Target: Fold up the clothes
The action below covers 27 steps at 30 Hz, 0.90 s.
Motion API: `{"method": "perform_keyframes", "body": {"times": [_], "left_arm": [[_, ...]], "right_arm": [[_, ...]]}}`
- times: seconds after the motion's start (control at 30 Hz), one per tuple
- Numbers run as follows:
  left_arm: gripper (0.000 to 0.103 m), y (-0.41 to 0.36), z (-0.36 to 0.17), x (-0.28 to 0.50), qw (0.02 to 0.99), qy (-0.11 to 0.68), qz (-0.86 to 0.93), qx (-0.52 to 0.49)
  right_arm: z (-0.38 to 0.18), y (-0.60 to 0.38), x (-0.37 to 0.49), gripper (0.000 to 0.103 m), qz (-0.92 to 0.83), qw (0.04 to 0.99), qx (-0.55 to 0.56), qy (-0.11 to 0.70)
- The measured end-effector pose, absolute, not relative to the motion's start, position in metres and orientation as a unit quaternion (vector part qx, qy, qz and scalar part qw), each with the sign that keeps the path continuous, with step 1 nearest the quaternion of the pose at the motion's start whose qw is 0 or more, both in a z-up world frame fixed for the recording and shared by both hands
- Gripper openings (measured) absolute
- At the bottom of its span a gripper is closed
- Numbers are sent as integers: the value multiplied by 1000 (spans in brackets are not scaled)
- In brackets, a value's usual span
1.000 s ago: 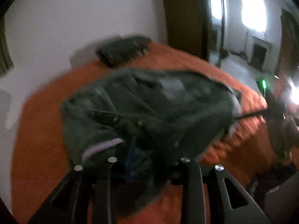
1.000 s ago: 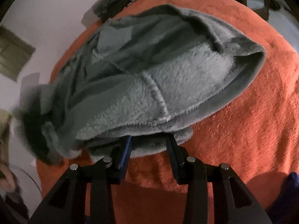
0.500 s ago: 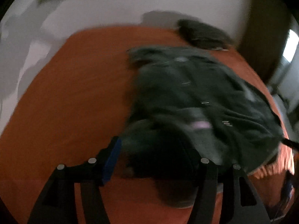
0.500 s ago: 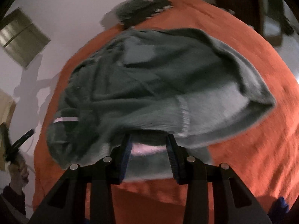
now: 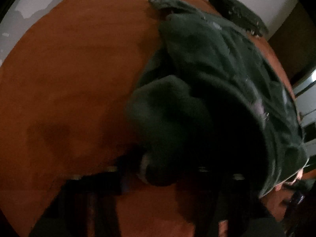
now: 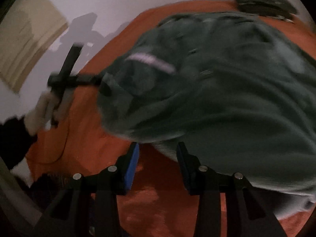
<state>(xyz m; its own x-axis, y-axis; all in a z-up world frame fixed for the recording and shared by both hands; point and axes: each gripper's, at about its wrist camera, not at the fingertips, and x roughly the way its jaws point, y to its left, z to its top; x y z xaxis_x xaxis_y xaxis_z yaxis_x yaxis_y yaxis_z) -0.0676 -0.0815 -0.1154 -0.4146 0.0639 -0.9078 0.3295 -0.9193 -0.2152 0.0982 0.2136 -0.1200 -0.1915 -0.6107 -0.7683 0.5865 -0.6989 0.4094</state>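
Note:
A dark green fleece garment point(image 5: 217, 79) lies bunched on the orange bed cover point(image 5: 69, 79). In the left wrist view my left gripper point(image 5: 162, 169) sits in deep shadow, pointing steeply down. Its jaws are closing on a thick rolled fold of the fleece that fills the gap between them. In the right wrist view the same garment point(image 6: 227, 98) spreads to the right, with a pale strip near its left end. My right gripper point(image 6: 157, 150) pinches the garment's near pale edge at its tips. The left gripper point(image 6: 98, 82) shows there at the garment's left end.
A second dark folded garment point(image 5: 237, 11) point(image 6: 262, 0) lies at the bed's far edge against the white wall. A person's hand point(image 6: 45, 106) and black sleeve point(image 6: 11, 138) are at the left. Bare orange cover point(image 6: 158, 207) lies beneath my right gripper.
The left gripper opened wide, sank and came down on a rolled fold at the garment's left end. The right gripper swung sideways with its edge, and both views rolled.

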Motion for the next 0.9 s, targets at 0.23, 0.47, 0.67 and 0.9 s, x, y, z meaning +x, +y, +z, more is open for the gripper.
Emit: {"method": "perform_keyframes", "body": {"times": [0.23, 0.47, 0.67, 0.9], "left_arm": [[18, -130, -56, -56, 180, 100, -859, 468], [15, -225, -41, -51, 332, 36, -825, 455], [15, -291, -41, -84, 394, 22, -801, 449], [15, -335, -51, -136, 455, 46, -774, 438]], "right_arm": [[-126, 179, 113, 38, -759, 420, 497, 22], [-144, 177, 96, 38, -755, 397, 522, 5], [-147, 169, 94, 38, -751, 402, 525, -5], [-148, 162, 96, 38, -750, 395, 530, -4]]}}
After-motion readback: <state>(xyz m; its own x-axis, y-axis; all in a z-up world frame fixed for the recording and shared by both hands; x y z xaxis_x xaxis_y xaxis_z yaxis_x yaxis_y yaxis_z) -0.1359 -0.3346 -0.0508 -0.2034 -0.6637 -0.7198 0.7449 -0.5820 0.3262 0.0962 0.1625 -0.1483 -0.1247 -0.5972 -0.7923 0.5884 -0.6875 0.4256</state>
